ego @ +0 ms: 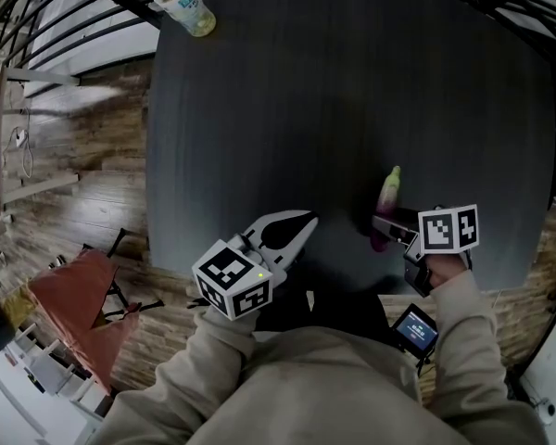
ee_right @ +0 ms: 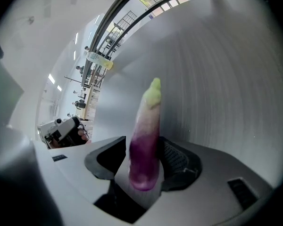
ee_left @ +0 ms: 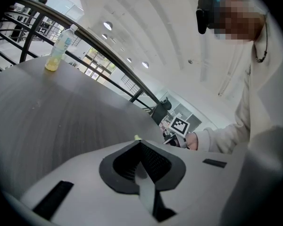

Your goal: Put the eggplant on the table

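Okay, right gripper [ee_right: 144, 142] first: its jaws are clamped on the eggplant [ego: 387, 196] at the fat purple end. The green tip sticks out ahead of the jaws, angled down over the dark table [ego: 352, 82]. We cannot tell whether the tip touches the top. The left gripper [ego: 306, 222], off to its left, is closed on nothing and hovers by the table's near edge. A bottle [ego: 187, 6] stands far ahead-left at the far corner. Risks, as we judge them: the skin looks smooth and tapered, so it may slide forward out of the grip. Letting go while it is tilted or too high could make it roll, and the near edge is just behind the gripper.
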`<state>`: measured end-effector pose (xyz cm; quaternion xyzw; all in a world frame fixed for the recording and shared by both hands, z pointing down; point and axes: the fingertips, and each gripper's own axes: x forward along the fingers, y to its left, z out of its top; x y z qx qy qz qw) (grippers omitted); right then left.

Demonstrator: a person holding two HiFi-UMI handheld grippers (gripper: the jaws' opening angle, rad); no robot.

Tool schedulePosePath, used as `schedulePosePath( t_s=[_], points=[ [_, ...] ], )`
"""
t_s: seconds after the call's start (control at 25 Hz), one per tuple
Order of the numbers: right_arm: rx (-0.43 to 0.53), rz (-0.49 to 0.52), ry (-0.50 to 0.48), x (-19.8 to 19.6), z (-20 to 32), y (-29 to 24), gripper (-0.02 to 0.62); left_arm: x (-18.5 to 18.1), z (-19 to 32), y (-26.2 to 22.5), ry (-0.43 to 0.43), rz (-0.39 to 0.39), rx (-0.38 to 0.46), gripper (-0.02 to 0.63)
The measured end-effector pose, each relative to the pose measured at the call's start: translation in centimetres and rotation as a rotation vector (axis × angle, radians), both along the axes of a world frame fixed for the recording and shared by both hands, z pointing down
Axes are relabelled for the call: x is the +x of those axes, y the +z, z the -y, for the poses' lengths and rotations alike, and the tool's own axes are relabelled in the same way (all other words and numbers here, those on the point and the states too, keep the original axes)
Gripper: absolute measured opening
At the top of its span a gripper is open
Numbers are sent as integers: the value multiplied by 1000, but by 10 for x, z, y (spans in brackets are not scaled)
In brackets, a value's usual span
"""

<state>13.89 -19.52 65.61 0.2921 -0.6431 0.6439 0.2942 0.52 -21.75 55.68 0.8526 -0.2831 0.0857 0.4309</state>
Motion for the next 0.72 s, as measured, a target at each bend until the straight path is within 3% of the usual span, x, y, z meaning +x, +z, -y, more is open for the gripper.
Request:
schedulePosePath(
  t_s=[0.24,0.72],
  points=[
    [11,-62,-50,-1,-7,12,242,-6,0,3,-12,2,-7,2],
    [13,-37,-51,-5,-10,8,256,-7,0,-5,3,9,4,2]
  ],
)
